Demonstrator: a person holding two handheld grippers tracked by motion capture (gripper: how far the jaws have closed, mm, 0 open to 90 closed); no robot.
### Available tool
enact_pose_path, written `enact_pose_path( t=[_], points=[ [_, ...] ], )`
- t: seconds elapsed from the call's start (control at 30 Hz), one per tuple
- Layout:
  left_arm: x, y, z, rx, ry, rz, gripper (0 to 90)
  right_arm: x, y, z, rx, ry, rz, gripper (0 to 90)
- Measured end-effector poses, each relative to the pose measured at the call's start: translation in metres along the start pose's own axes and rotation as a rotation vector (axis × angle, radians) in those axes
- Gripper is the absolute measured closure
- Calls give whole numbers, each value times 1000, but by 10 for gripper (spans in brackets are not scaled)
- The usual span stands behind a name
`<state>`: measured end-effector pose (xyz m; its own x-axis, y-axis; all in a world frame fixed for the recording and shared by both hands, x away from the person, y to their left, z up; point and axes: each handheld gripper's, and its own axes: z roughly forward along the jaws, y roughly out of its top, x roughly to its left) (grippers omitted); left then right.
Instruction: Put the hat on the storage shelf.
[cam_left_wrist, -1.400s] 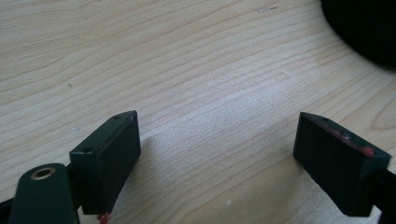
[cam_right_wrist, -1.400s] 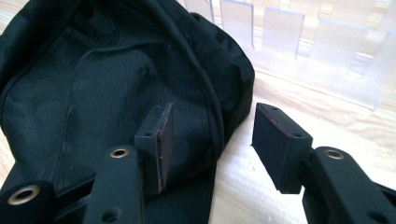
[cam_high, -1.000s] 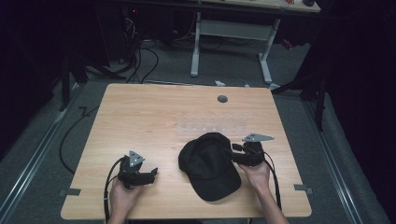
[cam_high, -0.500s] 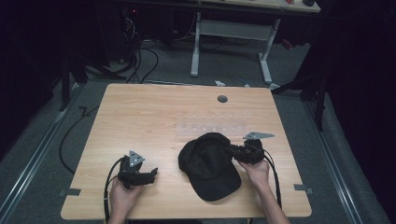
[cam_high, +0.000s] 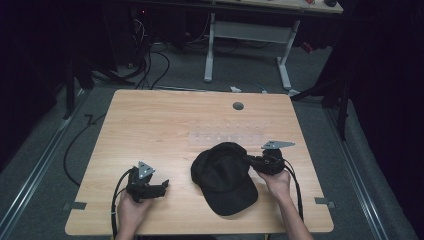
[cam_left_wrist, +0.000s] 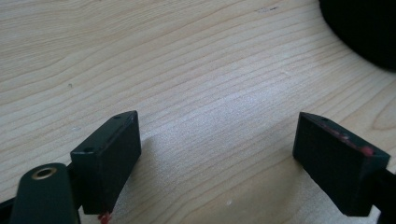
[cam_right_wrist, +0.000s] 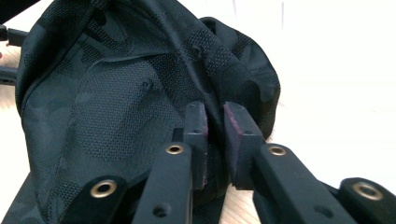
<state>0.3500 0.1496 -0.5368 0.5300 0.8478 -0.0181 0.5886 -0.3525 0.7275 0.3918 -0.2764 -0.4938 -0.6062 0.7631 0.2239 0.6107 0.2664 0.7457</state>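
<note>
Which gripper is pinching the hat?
The right gripper: its jaws are shut on a fold of the black cap. The left gripper sits open over bare table.

One black cap (cam_high: 224, 176) lies on the one wooden tabletop (cam_high: 165, 125). Two tongs are in play, the left tongs (cam_high: 161, 187) and the right tongs (cam_high: 248, 160), one in each of two hands. One round hole (cam_high: 238, 106) marks the tabletop's far side.
</note>
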Motion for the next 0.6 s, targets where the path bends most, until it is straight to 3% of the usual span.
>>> enact_pose_path(
  t=[0.3,0.6],
  points=[
    [0,0,0,-1,1,-2,152,1,0,-4,-1,0,-40,844],
    [-1,0,0,3,5,-5,147,7,0,-16,-48,12,-78,873]
  ],
)
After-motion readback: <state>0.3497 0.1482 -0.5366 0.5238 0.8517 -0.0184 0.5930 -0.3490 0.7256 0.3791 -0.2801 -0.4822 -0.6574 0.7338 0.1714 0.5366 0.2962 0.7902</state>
